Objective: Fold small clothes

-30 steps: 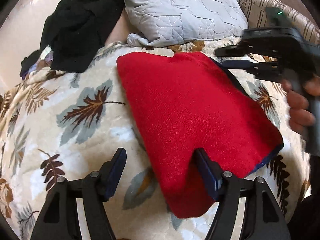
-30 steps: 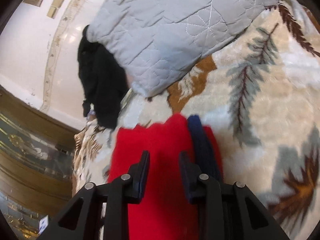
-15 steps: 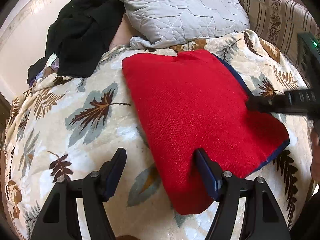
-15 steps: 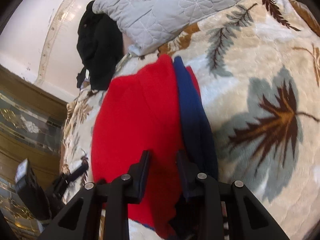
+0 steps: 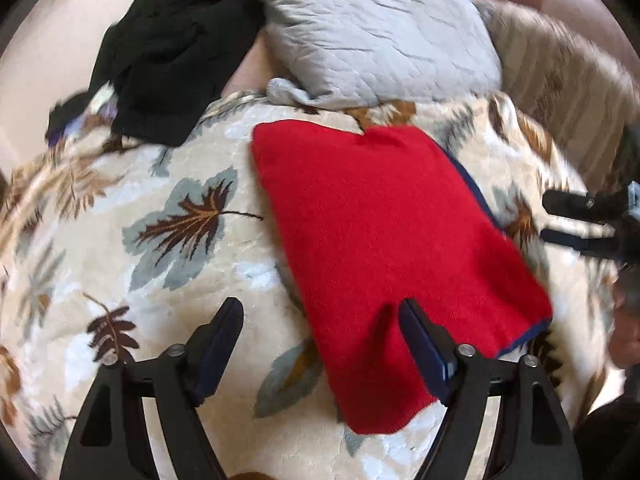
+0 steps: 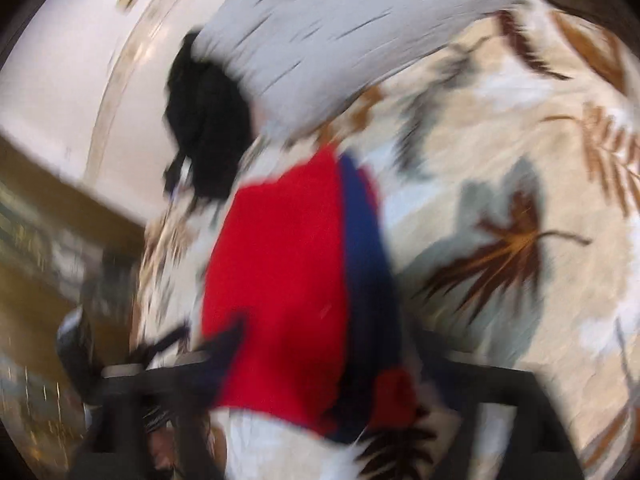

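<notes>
The red garment (image 5: 384, 232), edged in navy, lies folded into a flat oblong on the leaf-print blanket (image 5: 168, 240) of the bed, just below the grey quilted pillow (image 5: 376, 36). That fold looks finished, with edges fairly square. The left tongs (image 5: 320, 344) are opening, wide apart and holding nothing, one finger over the garment's near corner. The right tongs (image 5: 560, 220) are opening too, off the garment's right edge and empty. A heap of black clothes (image 5: 172, 48) at the bed's far left corner likely remains to fold.
</notes>
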Available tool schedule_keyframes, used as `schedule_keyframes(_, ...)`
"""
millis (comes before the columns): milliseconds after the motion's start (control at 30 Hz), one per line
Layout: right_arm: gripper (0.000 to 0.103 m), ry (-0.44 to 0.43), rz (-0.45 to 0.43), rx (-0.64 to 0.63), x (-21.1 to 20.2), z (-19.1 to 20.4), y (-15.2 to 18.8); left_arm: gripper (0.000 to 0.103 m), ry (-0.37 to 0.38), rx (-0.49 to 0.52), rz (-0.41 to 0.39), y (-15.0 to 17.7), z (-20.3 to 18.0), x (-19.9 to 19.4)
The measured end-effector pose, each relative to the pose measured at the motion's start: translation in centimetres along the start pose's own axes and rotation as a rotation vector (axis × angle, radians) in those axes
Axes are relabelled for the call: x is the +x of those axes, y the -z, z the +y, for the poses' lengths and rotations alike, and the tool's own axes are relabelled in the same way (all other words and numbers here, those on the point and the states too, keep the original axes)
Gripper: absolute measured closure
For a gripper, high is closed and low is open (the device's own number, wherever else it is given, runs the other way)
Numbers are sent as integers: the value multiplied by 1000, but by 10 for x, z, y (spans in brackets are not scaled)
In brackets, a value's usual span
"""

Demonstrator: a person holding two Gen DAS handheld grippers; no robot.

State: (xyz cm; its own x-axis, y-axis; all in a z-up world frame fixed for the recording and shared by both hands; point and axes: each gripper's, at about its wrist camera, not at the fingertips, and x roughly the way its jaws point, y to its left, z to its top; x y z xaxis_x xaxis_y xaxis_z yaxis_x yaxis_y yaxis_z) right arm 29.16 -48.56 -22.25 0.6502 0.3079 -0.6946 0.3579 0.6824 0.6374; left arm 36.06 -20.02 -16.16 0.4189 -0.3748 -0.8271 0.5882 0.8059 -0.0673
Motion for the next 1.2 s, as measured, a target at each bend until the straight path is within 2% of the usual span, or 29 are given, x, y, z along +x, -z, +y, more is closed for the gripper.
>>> schedule_keyframes(167, 10, -80, 107, 94, 43, -21, -5, 22, 81, -115, 47, -2, 23, 15)
schedule_keyframes(267, 29, -94, 126, 54, 64, -8, 3, 22, 153, -145, 73, 0, 20, 22)
schedule_keyframes(300, 47, -101, 142, 32, 66, -1, 5, 22, 164, -136, 77, 0, 16, 23)
schedule_keyframes(367, 56, -30, 101, -64, 63, 21, 8, 22, 167, -107, 72, 1, 8, 21)
schedule_keyframes(400, 63, -17, 76, -107, 55, 30, 11, 22, 169, -89, 65, 1, 4, 20)
schedule_keyframes(433, 64, -20, 60, -124, 51, 35, 11, 22, 169, -77, 60, 1, 1, 18)
schedule_keyframes(500, 65, -38, 38, -122, 44, 35, 10, 22, 157, -69, 54, 0, -1, 16)
schedule_keyframes(600, 65, 36, 83, -92, 58, 21, 12, 22, 102, -58, 84, 1, 0, 22)
schedule_keyframes(700, 62, 3, 104, -45, 56, 16, 8, 21, 115, -76, 149, 5, 1, 33)
schedule_keyframes(767, 58, -16, 87, -24, 48, 15, 4, 21, 120, -89, 147, 4, 2, 30)
schedule_keyframes(833, 32, -42, 49, 0, 40, 16, 1, 21, 116, -80, 125, 2, 3, 25)
schedule_keyframes(900, 26, -71, 25, 21, 42, 17, -9, 21, 119, -77, 111, 1, 3, 21)
schedule_keyframes(1033, 26, -71, 27, 78, 59, 11, -25, 21, 100, -57, 118, 2, -2, 26)
schedule_keyframes(1133, 26, -102, 55, 131, 79, -2, -35, 21, 79, -29, 109, 2, -6, 26)
schedule_keyframes(1200, 27, -101, 84, 119, 94, -3, -41, 21, 66, -12, 98, 3, -7, 25)
